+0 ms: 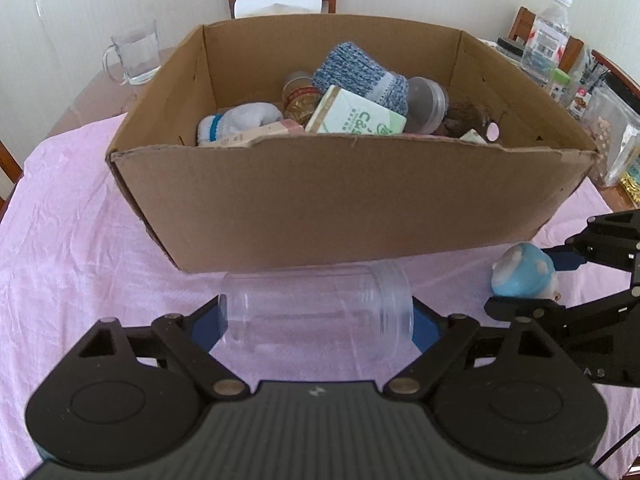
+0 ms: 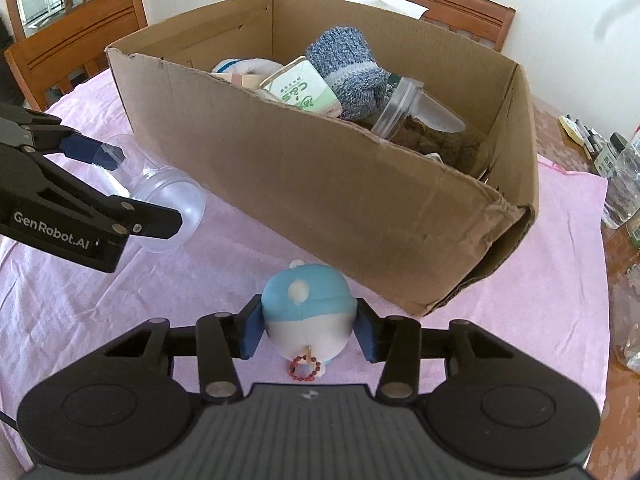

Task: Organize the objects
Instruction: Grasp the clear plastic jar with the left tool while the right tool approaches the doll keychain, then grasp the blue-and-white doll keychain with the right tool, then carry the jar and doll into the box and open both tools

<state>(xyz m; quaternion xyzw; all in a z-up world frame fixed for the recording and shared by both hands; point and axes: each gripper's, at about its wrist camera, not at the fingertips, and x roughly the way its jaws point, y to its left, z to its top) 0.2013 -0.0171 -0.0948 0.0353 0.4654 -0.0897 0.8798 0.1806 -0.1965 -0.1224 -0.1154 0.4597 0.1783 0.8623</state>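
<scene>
A clear plastic jar lies on its side on the pink cloth, just in front of the cardboard box. My left gripper is shut on the jar, one blue pad at its base and one at its mouth. The same jar shows at the left of the right wrist view, held by the left gripper. A blue and white plush toy with a red bead ring sits on the cloth by the box's near corner. My right gripper is shut on the toy, its blue pads pressing both sides.
The box holds socks, a green carton and lidded jars. A glass mug stands behind it on the left. Water bottles and packets crowd the table's right edge. Wooden chairs surround the table.
</scene>
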